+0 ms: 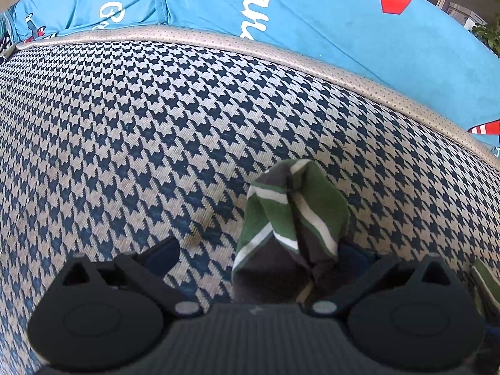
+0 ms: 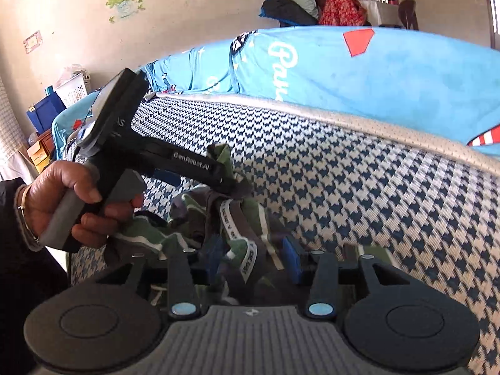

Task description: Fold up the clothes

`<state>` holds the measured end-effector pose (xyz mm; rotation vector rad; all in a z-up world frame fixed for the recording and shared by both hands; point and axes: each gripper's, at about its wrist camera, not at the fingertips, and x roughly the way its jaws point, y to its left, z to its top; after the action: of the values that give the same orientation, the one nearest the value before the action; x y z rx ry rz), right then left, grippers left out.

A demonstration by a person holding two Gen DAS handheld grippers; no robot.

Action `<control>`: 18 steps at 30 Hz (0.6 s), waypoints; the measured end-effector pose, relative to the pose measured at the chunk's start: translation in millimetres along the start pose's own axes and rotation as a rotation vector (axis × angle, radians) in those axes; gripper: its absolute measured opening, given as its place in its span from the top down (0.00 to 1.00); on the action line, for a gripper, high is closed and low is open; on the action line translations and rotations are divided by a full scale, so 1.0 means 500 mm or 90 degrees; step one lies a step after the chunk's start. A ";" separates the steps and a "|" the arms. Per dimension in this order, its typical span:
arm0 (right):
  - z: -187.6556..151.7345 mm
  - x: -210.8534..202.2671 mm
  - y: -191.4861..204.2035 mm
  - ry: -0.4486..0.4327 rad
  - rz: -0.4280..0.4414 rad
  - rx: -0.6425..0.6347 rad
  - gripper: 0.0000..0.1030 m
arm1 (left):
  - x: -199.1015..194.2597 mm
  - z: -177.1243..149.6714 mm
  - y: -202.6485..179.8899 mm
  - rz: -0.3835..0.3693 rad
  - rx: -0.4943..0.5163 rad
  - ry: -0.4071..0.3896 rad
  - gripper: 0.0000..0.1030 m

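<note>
Left gripper looks pinched onto a bunched corner of the green striped garment, lifting it off the houndstooth mattress; right gripper sits half-open around its printed waistband, probably for straightening.

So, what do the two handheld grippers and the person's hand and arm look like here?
The left gripper is matte black plastic with a grey handle and white "GenRobot.AI" lettering on its finger. The right gripper has a ribbed grey body, two round black discs, black linkages with silver pivots and blue finger pads. The left hand wears thin metal bangles and a black sleeve.
</note>
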<state>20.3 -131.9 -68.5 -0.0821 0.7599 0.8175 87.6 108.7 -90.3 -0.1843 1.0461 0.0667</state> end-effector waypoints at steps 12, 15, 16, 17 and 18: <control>-0.020 0.005 0.034 0.023 -0.028 -0.089 0.84 | 0.000 0.006 0.012 0.022 -0.012 0.000 0.00; -0.016 0.002 0.043 0.016 -0.057 -0.117 0.88 | 0.002 0.013 0.019 0.019 -0.027 0.004 0.00; -0.015 0.001 0.045 0.012 -0.069 -0.125 0.89 | 0.001 0.014 0.020 0.020 -0.031 0.003 0.00; -0.012 0.000 0.045 0.004 -0.083 -0.127 0.89 | -0.001 0.016 0.020 0.022 -0.034 0.001 0.00; -0.006 -0.001 0.043 -0.007 -0.103 -0.127 0.89 | -0.004 0.017 0.020 0.024 -0.038 -0.003 0.00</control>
<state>3.6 -118.3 -65.9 -0.3130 0.6503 0.7373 92.3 120.0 -85.5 -0.2177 1.0433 0.1329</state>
